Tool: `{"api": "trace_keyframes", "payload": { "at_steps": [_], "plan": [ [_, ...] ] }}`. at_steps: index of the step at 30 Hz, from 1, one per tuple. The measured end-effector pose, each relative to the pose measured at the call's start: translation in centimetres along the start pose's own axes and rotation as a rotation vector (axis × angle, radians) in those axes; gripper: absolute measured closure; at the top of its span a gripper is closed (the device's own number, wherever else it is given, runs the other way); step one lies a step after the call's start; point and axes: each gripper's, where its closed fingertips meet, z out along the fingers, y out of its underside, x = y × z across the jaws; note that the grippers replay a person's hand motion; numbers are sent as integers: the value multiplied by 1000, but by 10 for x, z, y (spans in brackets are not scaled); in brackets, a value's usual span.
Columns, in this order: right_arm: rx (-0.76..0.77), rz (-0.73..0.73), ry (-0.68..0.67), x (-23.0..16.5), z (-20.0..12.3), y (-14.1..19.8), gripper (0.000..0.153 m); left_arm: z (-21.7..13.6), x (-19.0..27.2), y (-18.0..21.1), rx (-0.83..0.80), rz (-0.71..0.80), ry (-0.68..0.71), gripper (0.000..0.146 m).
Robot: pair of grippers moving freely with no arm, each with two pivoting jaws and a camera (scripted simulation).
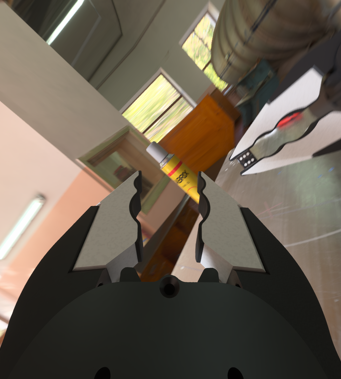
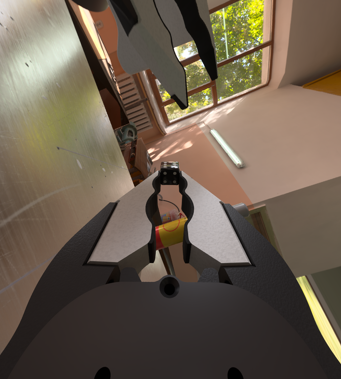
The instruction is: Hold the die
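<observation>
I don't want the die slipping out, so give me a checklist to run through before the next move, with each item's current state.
1. Die between the right gripper fingertips: ok, pinched at the very tips.
2. Grip depth: not ok, the die sits at the tip edge and part of it sticks out beyond.
3. Left gripper free: ok, open and empty.
4. Yellow tube away from the die: ok, apart.
5. Die clear of the metal table: ok, lifted off.
6. Grip force: cannot tell.
</observation>
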Motion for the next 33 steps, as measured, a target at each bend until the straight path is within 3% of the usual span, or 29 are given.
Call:
{"api": "trace_keyframes", "payload": {
  "at_steps": [3, 12, 19, 23, 28, 33],
  "plan": [
    [-10, -23, -6, -3, 1, 1, 136, 2, 2, 7, -76, 108, -40, 101],
    [-32, -8, 15, -1, 2, 5, 136, 3, 17, 20, -160, 82, 8, 111],
    [-30, 3, 36, 3, 1, 6, 136, 5, 45, 15, -133, 80, 109, 109],
    [-18, -8, 7, -2, 0, 6, 136, -11, 39, 6, 17, -18, 94, 105],
    [60, -22, -120, -24, -3, -3, 136, -21, 28, 18, 7, -74, 104, 96],
    [59, -41, -139, -30, -2, -5, 136, -24, 31, 26, -9, -114, 165, 91]
  ]
}}
